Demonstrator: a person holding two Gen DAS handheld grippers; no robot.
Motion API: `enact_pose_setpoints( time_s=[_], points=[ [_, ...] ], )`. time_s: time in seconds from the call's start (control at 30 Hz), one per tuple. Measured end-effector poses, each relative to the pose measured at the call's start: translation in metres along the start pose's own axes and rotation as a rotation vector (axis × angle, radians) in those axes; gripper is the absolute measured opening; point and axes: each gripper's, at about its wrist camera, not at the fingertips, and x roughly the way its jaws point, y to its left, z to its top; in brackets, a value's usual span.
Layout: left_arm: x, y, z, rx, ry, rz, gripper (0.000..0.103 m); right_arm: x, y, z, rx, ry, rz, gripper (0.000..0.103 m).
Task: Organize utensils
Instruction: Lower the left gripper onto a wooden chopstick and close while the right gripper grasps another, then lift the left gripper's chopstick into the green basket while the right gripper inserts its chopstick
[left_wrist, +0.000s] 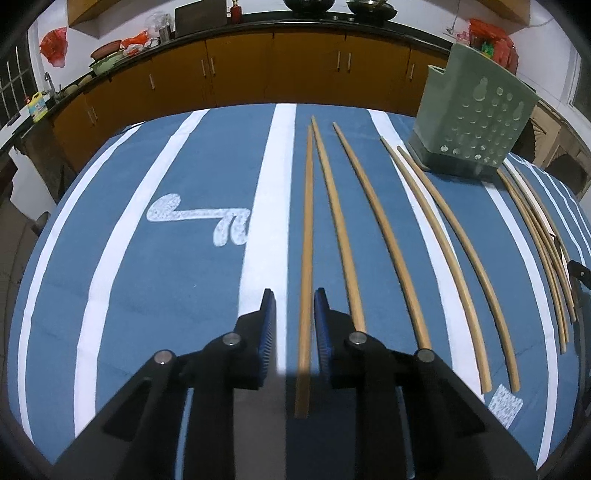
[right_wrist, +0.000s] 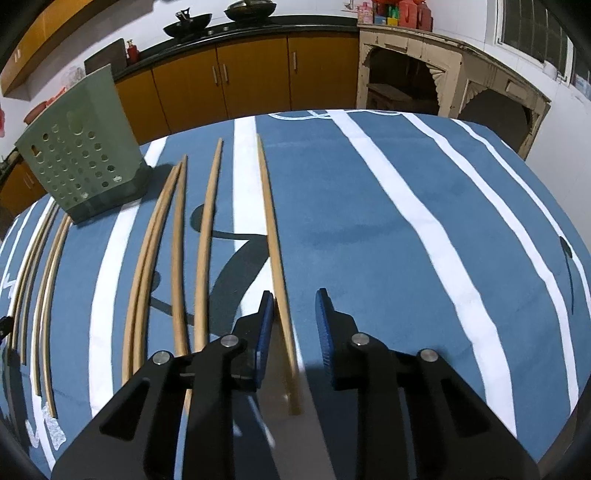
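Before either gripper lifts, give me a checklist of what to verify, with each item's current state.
1. One chopstick between the left gripper jaws, none beside it caught: ok.
2. Left pads pressing the stick: not ok, gaps show on both sides.
3. Rightmost chopstick between the right gripper jaws: ok.
4. Right pads pressing it: not ok, it lies by the left pad with a clear gap to the other.
5. Green holder upright on the striped cloth: ok.
6. Holder's opening free: cannot tell, hidden.
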Motion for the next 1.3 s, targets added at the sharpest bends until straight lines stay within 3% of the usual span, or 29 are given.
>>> enact_pose_setpoints(
  time_s=[0.07, 0.13, 0.2, 0.23, 0.43, 0.57, 0.77, 0.93, 1.07, 1.17, 1.3],
  points=[
    [0.002, -0.004, 0.004, 0.009, -0.005, 0.004, 0.023, 0.0, 0.002, -0.001, -0.023, -0.009, -0.006, 0.025],
    [0.005, -0.006, 0.008, 0.008, -0.011, 0.005, 0.021, 0.001, 0.002, 0.0, -0.028, -0.017, -0.003, 0.018],
    [0.01, -0.005, 0.015, -0.001, -0.018, 0.007, 0.01, 0.004, 0.0, 0.004, -0.017, -0.02, 0.001, 0.012],
    [0.012, -0.004, 0.018, -0.011, -0.022, 0.009, 0.009, 0.005, -0.002, 0.006, -0.01, -0.022, 0.002, 0.011],
    [0.007, 0.002, 0.014, -0.015, -0.024, -0.017, 0.011, 0.003, -0.004, 0.001, -0.013, -0.029, 0.005, 0.011],
    [-0.004, 0.005, 0.0, -0.013, -0.028, -0.043, 0.017, -0.002, -0.005, -0.006, -0.011, -0.034, 0.013, 0.011],
    [-0.009, 0.001, -0.009, -0.002, -0.053, -0.031, 0.018, -0.004, -0.004, -0.011, -0.016, -0.047, 0.017, 0.011],
    [-0.012, 0.004, -0.015, -0.046, -0.07, -0.028, 0.009, -0.005, -0.004, -0.015, -0.021, -0.067, 0.023, 0.01],
    [-0.014, 0.007, -0.017, -0.035, -0.064, -0.03, 0.008, -0.01, -0.006, -0.018, -0.01, -0.069, 0.057, 0.008],
    [-0.021, 0.011, -0.018, -0.038, -0.063, -0.034, 0.008, -0.029, -0.006, -0.018, -0.014, -0.128, 0.068, 0.007],
    [-0.044, 0.015, -0.011, -0.031, -0.122, -0.035, 0.008, -0.058, -0.009, -0.01, -0.019, -0.215, 0.071, 0.007]
  ],
)
